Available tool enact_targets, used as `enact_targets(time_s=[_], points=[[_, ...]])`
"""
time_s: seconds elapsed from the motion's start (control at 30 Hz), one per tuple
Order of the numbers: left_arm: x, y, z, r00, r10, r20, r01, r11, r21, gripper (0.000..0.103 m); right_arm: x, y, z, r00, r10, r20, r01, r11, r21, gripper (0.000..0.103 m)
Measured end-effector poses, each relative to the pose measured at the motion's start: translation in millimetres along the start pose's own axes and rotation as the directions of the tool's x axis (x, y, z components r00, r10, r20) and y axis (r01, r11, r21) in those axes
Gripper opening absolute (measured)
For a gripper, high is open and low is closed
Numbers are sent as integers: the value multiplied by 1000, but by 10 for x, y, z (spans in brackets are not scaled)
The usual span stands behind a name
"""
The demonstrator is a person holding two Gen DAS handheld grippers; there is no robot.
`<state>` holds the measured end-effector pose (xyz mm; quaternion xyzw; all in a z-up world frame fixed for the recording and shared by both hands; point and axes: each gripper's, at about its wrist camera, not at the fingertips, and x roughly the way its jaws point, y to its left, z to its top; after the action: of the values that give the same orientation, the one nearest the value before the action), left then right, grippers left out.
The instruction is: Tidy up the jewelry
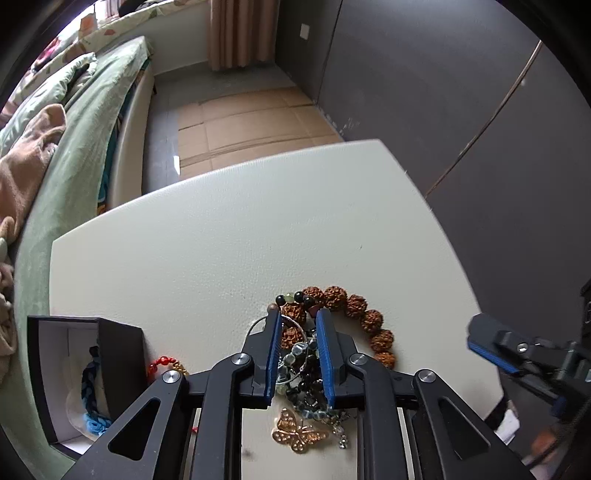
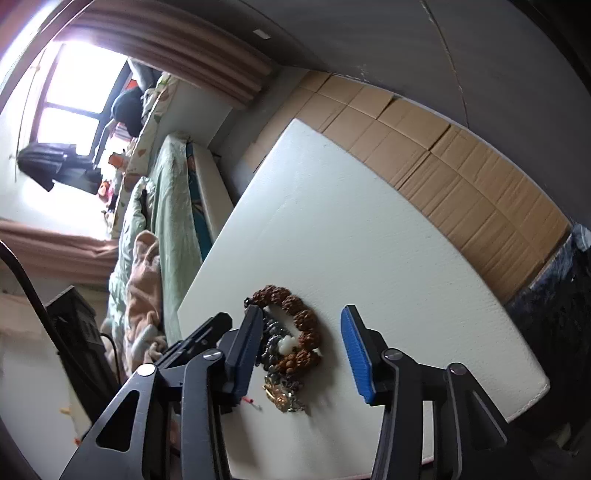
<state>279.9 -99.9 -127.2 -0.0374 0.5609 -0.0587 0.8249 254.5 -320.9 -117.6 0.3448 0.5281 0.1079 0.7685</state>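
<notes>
— What's under you, nearest first?

— A white tabletop [image 1: 229, 236] with a pebbled skin. Closest to me on it lies a gold butterfly brooch [image 1: 297, 435], touching the near edge of a tangled heap of dark glass beads and chain [image 1: 303, 369]. A bracelet of knobbly brown seed beads [image 1: 364, 314] curves round the far and right side of that heap. To my left stands an open black jewelry box [image 1: 74, 369] with a white lining, a blue and black braided band [image 1: 90, 402] inside it; a red and gold bead strand [image 1: 166, 365] lies just beside its wall.

— And beyond the table?

— Flattened cardboard [image 1: 251, 125] on a grey floor, a bed with a green quilt [image 1: 70, 155] along the left, a dusty-pink curtain [image 1: 240, 33], dark grey wall panels [image 1: 443, 110] to the right.

— Your tongs?

— My left gripper [image 1: 297, 325] is part open, its blue-padded fingers down on either side of the bead tangle, the tips reaching the brown bracelet. Whether the pads press anything, I cannot tell. My right gripper [image 2: 301, 325] is spread wide above the table, holding nothing, the same heap showing between its fingers, nearer the left one.
</notes>
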Motion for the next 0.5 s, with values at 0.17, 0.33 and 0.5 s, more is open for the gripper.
enact_targets(time_s=[0.17,0.33,0.5], points=[[176,-17,-28,999,36,-35,-36,999,4,13,1,-51,27,1000,15,-14,-15,1000,12,43],[209,46,-29,999,37,-32,-38,999,-17,12,-8,-43,17,1000,23,-20,-23,1000,3,43],[218,35,-9,998,29,-48,-30,999,-20,12,60,-2,-4,999,21,-44,-21,1000,-14,43]])
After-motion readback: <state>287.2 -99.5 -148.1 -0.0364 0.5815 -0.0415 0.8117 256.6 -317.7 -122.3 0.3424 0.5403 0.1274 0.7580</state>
